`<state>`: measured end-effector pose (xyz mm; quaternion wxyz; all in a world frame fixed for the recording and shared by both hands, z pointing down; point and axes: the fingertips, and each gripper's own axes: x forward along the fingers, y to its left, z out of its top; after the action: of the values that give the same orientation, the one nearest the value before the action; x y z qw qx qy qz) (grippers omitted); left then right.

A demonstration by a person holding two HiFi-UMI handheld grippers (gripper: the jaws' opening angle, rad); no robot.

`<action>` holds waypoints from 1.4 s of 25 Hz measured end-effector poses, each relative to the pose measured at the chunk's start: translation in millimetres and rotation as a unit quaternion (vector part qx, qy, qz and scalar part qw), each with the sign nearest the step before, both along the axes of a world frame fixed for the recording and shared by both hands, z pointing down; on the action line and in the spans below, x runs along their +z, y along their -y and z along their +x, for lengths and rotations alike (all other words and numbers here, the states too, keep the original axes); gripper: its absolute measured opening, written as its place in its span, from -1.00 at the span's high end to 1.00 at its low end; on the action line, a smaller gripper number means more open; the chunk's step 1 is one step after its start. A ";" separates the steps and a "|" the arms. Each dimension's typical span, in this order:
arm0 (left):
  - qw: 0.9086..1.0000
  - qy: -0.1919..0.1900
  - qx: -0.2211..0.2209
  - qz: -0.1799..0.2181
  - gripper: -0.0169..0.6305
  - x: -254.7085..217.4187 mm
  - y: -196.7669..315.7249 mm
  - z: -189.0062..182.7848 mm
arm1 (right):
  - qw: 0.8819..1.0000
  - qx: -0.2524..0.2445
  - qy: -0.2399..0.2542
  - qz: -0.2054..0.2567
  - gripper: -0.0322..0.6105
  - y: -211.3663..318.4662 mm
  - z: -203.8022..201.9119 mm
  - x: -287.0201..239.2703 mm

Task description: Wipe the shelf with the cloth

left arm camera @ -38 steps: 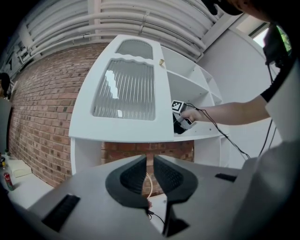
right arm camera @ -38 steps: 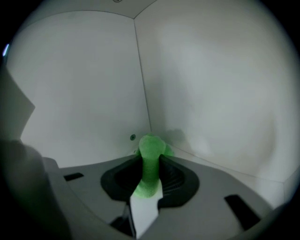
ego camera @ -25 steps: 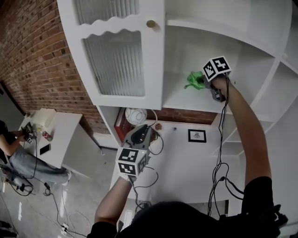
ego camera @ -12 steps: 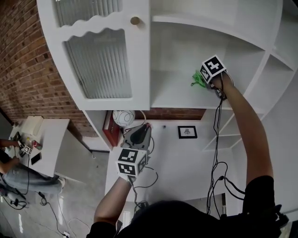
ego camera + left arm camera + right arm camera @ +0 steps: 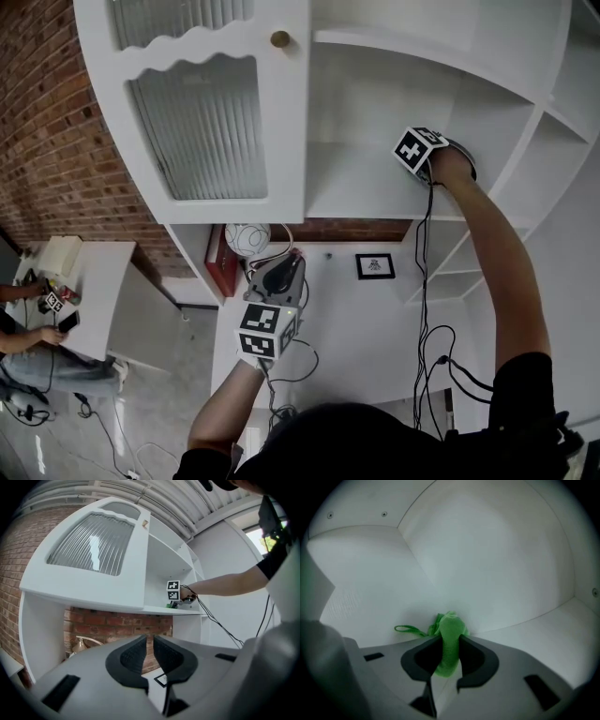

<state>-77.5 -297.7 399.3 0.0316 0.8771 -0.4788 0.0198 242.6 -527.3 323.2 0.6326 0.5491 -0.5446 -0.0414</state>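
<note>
The green cloth is pinched between the jaws of my right gripper, which is shut on it. The cloth is pressed against the white shelf near its back wall. In the head view only that gripper's marker cube and the hand behind it show over the shelf; the cloth is hidden there. From the left gripper view a bit of green cloth shows at the shelf edge. My left gripper hangs lower, under the cupboard, shut with nothing in it; its marker cube shows in the head view.
A cupboard door with ribbed glass and a brass knob stands left of the open shelf. Below are a white desk with a framed picture, cables, a round white object and a brick wall. A person sits at the far left.
My right gripper has slid to the right and deeper along the shelf with the cloth, which is now hidden behind the cube in the head view. The left gripper has stayed put.
</note>
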 end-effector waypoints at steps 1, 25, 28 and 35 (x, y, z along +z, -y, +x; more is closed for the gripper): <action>1.000 0.003 0.001 0.002 0.81 -0.7 -0.3 0.4 | 1.000 0.003 -0.010 -0.002 0.63 0.8 2.7 -0.1; 0.999 -0.017 0.005 -0.029 0.81 14.3 -7.4 1.5 | 0.973 -0.023 -0.228 0.026 0.62 -16.5 24.9 -23.3; 0.999 -0.018 0.015 -0.029 0.81 14.1 -7.0 12.6 | 0.980 -0.091 -0.142 0.107 0.62 -21.8 -13.9 -39.6; 0.999 -0.015 0.015 -0.032 0.81 15.0 -18.1 21.5 | 0.913 -0.185 0.323 0.169 0.62 -51.7 -117.9 -86.3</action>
<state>-55.9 -279.6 414.3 0.0671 0.8830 -0.4640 0.0224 124.7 -475.6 236.9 0.3014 0.5204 -0.7959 -0.0695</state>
